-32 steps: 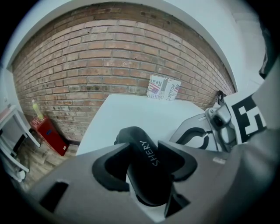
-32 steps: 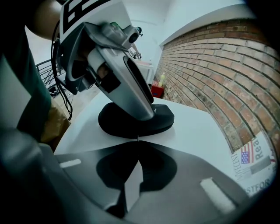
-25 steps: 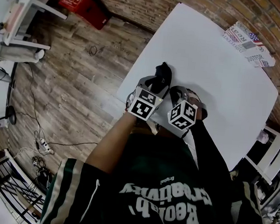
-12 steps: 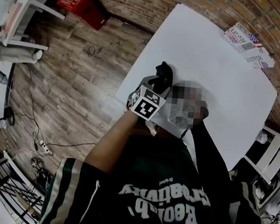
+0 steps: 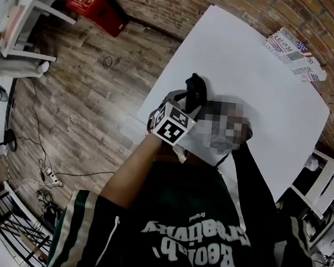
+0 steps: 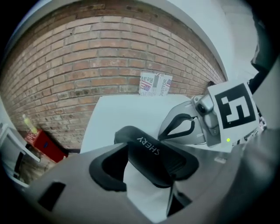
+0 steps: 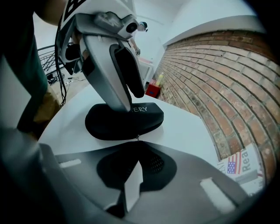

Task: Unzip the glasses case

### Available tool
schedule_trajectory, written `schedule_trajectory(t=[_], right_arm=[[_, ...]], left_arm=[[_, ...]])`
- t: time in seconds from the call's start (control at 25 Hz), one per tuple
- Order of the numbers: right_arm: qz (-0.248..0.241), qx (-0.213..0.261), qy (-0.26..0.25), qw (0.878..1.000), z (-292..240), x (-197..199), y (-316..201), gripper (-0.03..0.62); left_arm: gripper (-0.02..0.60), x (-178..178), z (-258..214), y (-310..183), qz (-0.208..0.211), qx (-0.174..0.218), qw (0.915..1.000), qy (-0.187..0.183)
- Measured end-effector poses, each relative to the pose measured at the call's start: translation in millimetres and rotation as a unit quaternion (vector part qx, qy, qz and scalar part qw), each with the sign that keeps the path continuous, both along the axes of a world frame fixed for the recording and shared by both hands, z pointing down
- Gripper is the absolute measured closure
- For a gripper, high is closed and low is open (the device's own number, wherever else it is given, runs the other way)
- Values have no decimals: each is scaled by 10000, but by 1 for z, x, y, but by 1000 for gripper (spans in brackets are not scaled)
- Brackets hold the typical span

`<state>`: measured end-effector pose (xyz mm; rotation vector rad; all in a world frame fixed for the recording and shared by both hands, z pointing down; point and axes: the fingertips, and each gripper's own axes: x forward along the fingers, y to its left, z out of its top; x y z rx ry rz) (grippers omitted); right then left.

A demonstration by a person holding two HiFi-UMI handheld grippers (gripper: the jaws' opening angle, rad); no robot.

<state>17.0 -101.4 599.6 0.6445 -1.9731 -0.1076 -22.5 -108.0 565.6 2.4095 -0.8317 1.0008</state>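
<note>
One black glasses case (image 5: 196, 90) is lying near the left edge of one white table (image 5: 263, 110) in the head view. Two grippers are working at it. The left gripper (image 5: 184, 102) is straddling the case's near end, and the right gripper (image 5: 208, 111) is sitting just beside it on the right. One newspaper stack (image 5: 295, 51) is lying at the far corner, well apart. One red box (image 5: 100, 7) is sitting on the floor. Versus a second ago, the case is staying put, the left marker cube (image 5: 172, 126) has rolled slightly, and the right gripper has edged a little rightward.

Left gripper view: the jaws are grasping the case across its width, both pads touching it. They have just been opening a little with the case between them. White print on the lid is reading "SHERY". The right gripper's closed fingers (image 6: 177, 127) are showing just behind the case. The newspaper is showing "Rea" and a flag.

Right gripper view: the jaws are clenched together on one tiny zipper pull (image 7: 138, 137) at the case's near edge. One left finger (image 7: 127, 65) is covering the start of the print, leaving "ERY". The case is lying flat, lid down.
</note>
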Motion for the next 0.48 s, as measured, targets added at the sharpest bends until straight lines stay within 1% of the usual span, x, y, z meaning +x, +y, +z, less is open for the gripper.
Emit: schedule_trajectory(t=[0.08,0.2,0.28,0.4,0.48], right_arm=[[200,-183,-135,9995,-3,2,4,582],[634,-655,-448,9948,-1,4,16,582],[797,-905,-528,9913,2,6,26,582],[958,-1180,-705,9859,2,4,38,582],[1181,-1298,-797,9812,0,2,43,582]], left_arm=[[294,-1,-2,3,-30,109,9999,-48],[282,2,0,15,29,60,10000,-39],[274,7,3,24,144,-21,9999,-42],[248,13,-1,34,331,-20,9994,-53],[245,13,-9,36,301,76,9995,-7]])
